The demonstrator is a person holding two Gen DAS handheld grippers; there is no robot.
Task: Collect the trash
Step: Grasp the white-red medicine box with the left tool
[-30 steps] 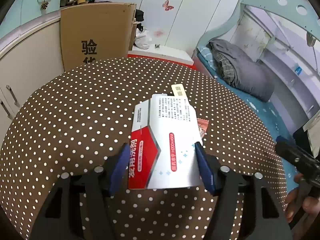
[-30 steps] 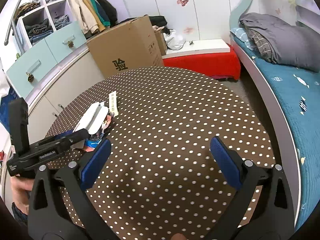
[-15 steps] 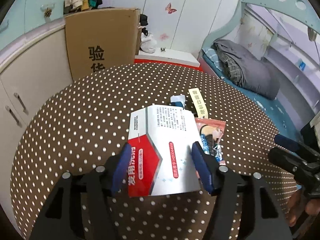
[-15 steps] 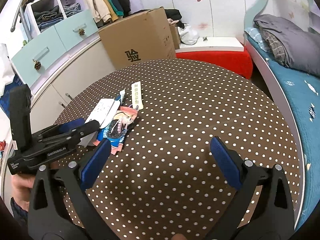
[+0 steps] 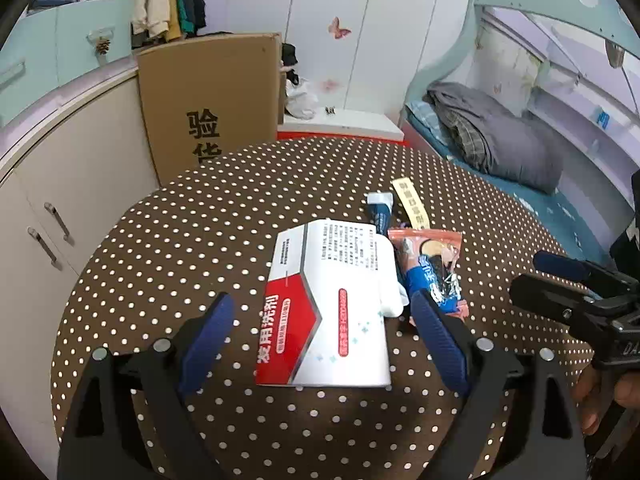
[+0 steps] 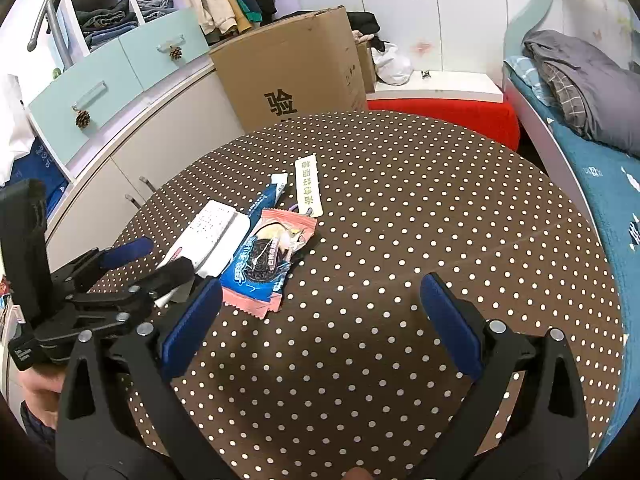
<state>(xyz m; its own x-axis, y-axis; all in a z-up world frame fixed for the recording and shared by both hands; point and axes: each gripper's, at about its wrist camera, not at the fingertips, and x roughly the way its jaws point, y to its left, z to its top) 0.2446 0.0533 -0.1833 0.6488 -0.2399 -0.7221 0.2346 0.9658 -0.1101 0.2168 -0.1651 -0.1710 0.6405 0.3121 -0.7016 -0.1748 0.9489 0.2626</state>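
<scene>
Red-and-white carton flat on the polka-dot table, between the opening jaws of the left gripper, pads clear of its sides. Just right of the carton, a pink-and-blue cookie wrapper; beyond it, a blue sachet and a cream strip. Right gripper right of the carton, fingers wide apart, nothing between.

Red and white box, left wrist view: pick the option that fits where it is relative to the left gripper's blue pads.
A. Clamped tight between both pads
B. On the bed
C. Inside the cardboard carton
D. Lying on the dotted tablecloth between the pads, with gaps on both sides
D: the red and white box lies flat on the dotted tablecloth, and the opening left gripper has pads clear of both its edges.
</scene>
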